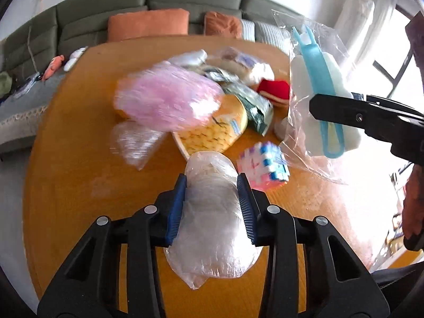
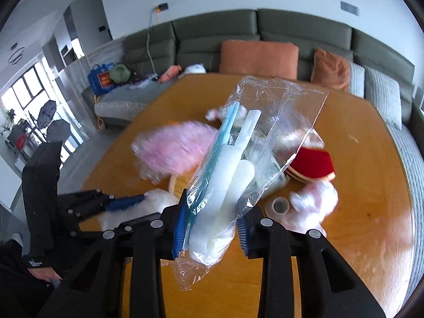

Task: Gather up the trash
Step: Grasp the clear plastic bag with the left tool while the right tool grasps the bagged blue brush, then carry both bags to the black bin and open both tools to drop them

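My left gripper is shut on a crumpled clear plastic bag and holds it above the round wooden table. My right gripper is shut on a clear plastic packet with blue and white plastic pieces inside; this packet also shows at the right of the left wrist view. A heap of trash lies on the table: a pink plastic bag, a yellow wrapper, a green-grey wrapper, a red object and a pink-blue wrapper.
A green sofa with orange cushions stands behind the table. A roll of clear tape and a crumpled pink-white wrapper lie on the table near my right gripper. Another clear bag lies left of the heap.
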The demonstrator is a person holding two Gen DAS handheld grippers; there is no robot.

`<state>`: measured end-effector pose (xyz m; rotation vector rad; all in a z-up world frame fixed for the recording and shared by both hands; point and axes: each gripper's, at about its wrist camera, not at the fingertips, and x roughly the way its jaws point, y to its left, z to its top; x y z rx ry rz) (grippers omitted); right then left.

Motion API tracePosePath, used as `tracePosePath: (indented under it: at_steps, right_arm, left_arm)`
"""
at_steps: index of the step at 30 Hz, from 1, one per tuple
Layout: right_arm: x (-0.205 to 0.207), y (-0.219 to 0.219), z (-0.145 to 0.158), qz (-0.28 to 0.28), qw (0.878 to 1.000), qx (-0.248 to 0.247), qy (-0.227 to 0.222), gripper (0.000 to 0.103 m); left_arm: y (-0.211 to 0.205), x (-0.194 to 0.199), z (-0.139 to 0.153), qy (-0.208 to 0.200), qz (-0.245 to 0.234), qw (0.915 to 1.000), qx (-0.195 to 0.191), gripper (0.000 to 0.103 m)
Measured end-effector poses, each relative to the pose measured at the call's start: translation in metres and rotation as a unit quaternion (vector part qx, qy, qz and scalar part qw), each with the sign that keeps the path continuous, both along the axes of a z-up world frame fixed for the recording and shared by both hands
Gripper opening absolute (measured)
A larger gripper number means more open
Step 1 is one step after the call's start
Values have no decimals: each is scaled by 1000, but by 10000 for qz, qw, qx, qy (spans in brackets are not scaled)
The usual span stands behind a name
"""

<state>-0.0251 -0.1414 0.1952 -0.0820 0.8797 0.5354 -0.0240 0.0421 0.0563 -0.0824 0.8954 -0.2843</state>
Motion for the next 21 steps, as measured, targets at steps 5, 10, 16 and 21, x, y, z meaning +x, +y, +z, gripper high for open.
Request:
tracePosePath:
  at_steps: [5,10,16,21]
  right_arm:
    - [-3,48,15,490,9987,53,-101,34]
    - [-11,116,13,1163,9932,79,-71,34]
    - [-35,216,3,2187,9758,37,43,34]
    - [-60,291,-7,2931,9558,30,211,34]
  left_arm:
    - [47,-17,19,-286,510,9982,-94,38]
    - [112,-42,25,-404,1350,9900,-17,38]
    - [187,-89,20,-396,2377,9705,-20,38]
    - [248,-138,11,-290,3265,9448,0,38]
